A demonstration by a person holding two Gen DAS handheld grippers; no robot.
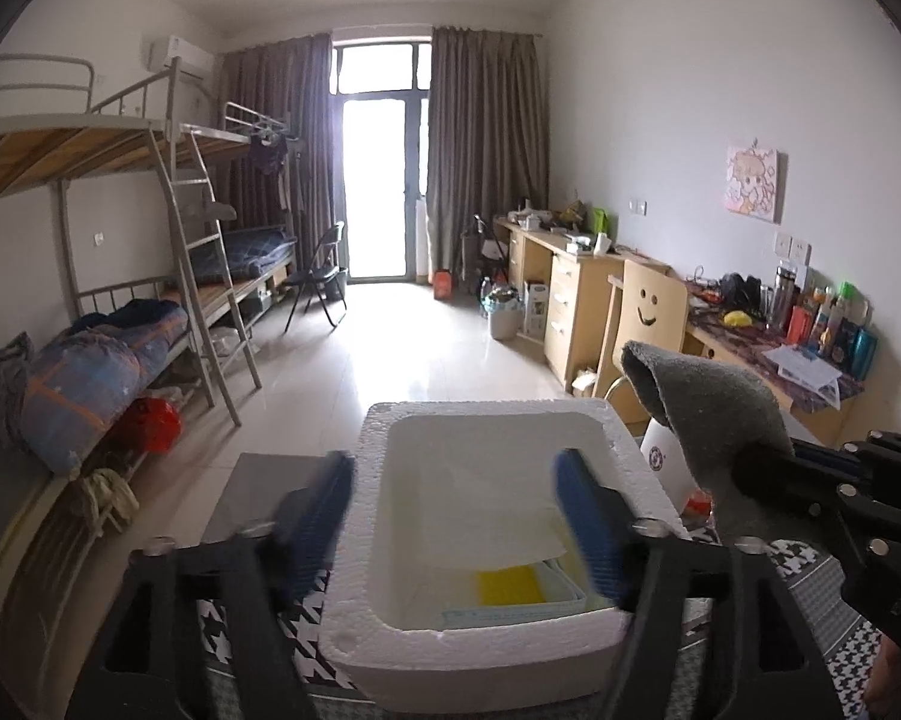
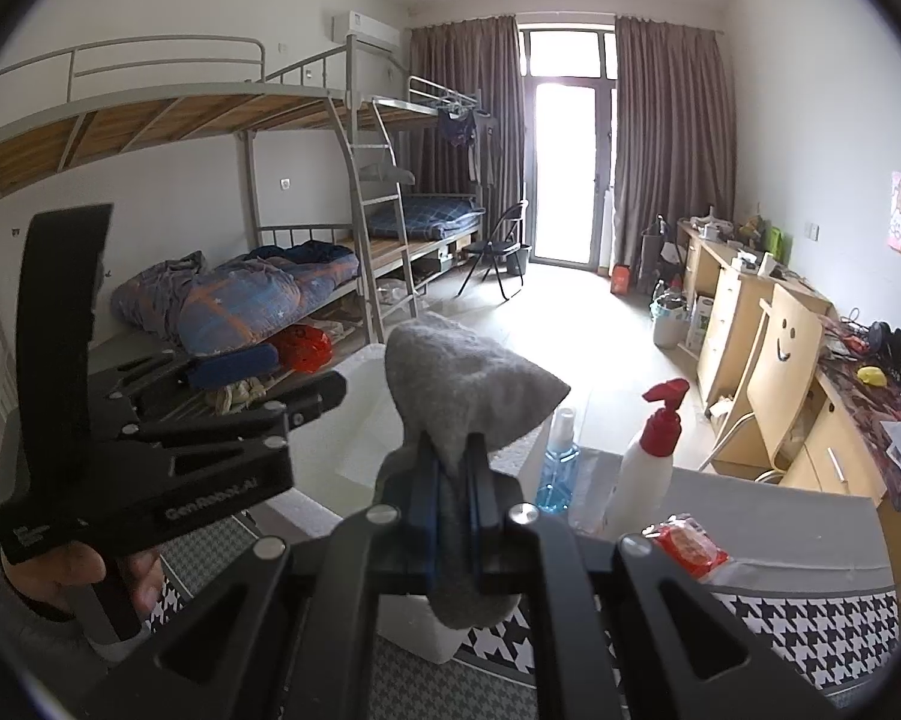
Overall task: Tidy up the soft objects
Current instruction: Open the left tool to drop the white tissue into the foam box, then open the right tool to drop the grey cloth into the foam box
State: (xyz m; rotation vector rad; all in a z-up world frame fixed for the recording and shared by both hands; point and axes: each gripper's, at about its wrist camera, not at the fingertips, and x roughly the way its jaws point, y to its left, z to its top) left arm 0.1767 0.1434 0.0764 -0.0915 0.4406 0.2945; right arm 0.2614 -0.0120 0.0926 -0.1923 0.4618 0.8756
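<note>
A white foam box (image 1: 576, 426) stands on a houndstooth cloth, with white sheets and a yellow pad (image 1: 508, 585) inside. My left gripper (image 1: 453, 516) is open and empty, its blue pads straddling the box's left wall and interior. My right gripper (image 2: 453, 480) is shut on a grey sock (image 2: 462, 384), held up above the box's right side. The sock also shows in the left wrist view (image 1: 702, 408), with the right gripper (image 1: 768, 468) behind it. The left gripper shows at the left of the right wrist view (image 2: 252, 372).
A blue-liquid bottle (image 2: 555, 468), a white pump bottle with red top (image 2: 648, 456) and a red packet (image 2: 687, 543) stand right of the box. A wooden chair (image 1: 648, 324) and cluttered desk (image 1: 768, 348) lie to the right, bunk beds (image 1: 150, 312) to the left.
</note>
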